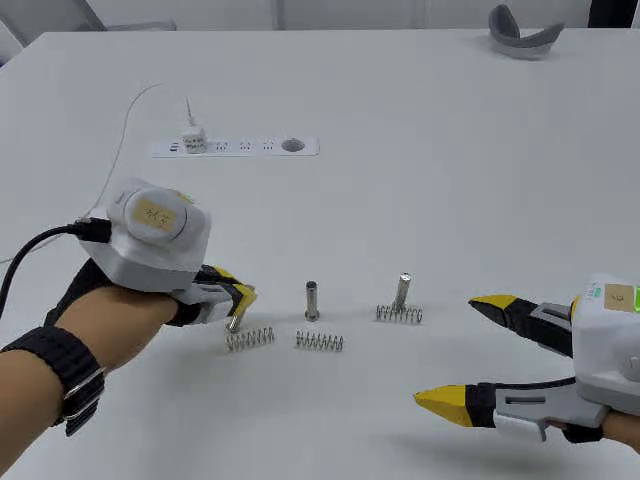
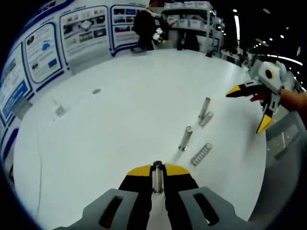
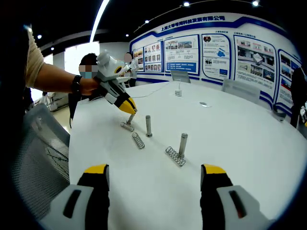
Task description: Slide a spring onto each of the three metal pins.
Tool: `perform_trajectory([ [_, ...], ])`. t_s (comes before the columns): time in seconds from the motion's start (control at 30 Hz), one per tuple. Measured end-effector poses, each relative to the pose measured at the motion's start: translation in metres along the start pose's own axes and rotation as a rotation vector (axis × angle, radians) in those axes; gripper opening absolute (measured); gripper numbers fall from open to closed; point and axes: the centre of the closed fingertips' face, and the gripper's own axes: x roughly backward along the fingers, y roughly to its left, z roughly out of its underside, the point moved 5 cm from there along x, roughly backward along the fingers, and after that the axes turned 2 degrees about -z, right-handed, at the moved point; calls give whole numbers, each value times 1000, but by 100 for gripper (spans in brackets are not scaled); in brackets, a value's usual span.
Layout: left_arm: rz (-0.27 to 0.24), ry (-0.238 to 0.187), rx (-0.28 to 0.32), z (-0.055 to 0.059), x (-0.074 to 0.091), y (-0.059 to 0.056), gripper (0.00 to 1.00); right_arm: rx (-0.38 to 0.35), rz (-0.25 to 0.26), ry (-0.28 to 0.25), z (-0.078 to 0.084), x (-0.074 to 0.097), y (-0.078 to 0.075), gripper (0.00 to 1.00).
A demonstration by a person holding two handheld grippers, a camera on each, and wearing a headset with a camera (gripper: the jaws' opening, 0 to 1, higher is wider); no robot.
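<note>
Steadying the outer pin (image 2: pixel 157 181) left of the middle pin (image 1: pixel 311 300) in your clenched left hand-held gripper (image 1: pixel 240 297), fetch its spring (image 1: pixel 249 339) with the open right hand-held gripper (image 1: pixel 445 350).

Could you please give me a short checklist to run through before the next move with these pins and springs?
1. Left gripper shut on the left pin: ok.
2. Right gripper open and holding nothing: ok.
3. Middle pin and right pin standing upright: ok.
4. Left spring, middle spring and right spring lying loose on the table, free to pick: ok.
5. A spring already on any pin: not ok, none yet.
6. Held pin's base resting on the table: cannot tell, the fingers hide it.
</note>
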Motion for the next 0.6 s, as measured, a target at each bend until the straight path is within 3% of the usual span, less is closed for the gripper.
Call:
perform_trajectory([
  [0.6, -14, -22, 20, 9, 14, 4, 8, 5, -10, 7, -1, -2, 2, 79],
])
